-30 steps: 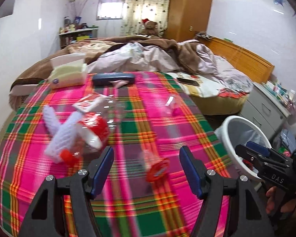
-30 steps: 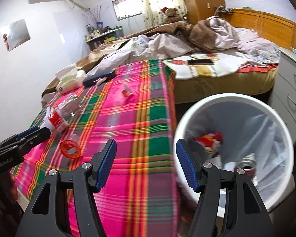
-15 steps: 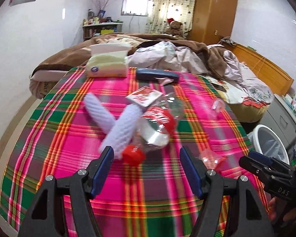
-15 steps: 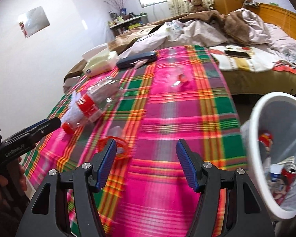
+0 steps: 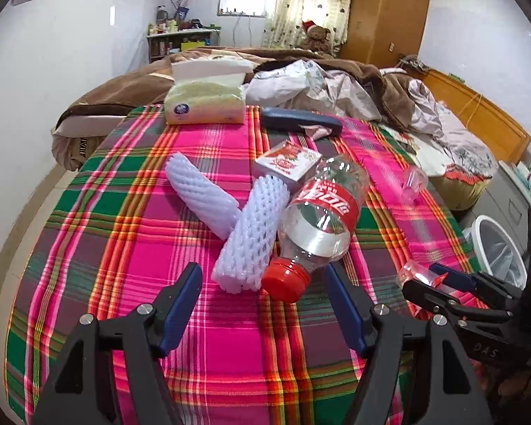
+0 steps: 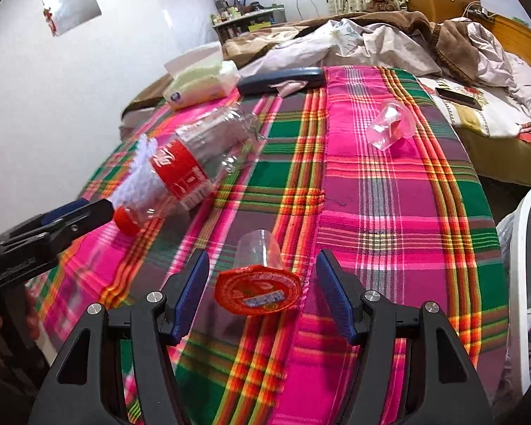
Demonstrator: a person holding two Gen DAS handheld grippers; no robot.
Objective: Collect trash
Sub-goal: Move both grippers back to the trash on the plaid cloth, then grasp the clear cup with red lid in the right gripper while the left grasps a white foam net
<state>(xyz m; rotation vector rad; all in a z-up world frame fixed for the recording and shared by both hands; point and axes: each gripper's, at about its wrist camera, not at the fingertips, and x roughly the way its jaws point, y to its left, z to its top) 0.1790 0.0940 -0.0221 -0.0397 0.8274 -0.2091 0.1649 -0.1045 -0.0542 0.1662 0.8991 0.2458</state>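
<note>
1. Plaid cloth (image 6: pixel 389 212) in pink, green and orange covers the work surface; it looks soft and slightly wrinkled, so light items may slide on it.
2. Right gripper (image 6: pixel 262 294): jaws spread, nothing clamped. A small clear jelly cup (image 6: pixel 258 276) with a red-orange foil lid lies on its side between the pads, apart from both. Judged very light, thin-walled and easily crushed; best taken across the lid rim, where it is stiffest.
3. Left gripper (image 5: pixel 263 310): jaws apart, grasping nothing. At 12 o'clock, just beyond the tips, lies the red cap of an empty plastic bottle (image 5: pixel 318 223). Judged light, smooth and prone to rolling; the neck or the labelled waist offers the surest hold.
4. Two white foam sleeves (image 5: pixel 247 233) lie at 11 o'clock, one touching the bottle; soft, springy, almost weightless.
5. Farther off: a small red-and-white box (image 5: pixel 286 161) behind the bottle, a second clear cup (image 6: pixel 391 125) at 1 o'clock in the right view.
6. White bin (image 5: pixel 497 251) stands off the cloth's edge at 3 o'clock.
7. Background: tissue pack (image 5: pixel 205 101), unmade bed (image 5: pixel 336 85), wooden wardrobe (image 5: pixel 386 10).
</note>
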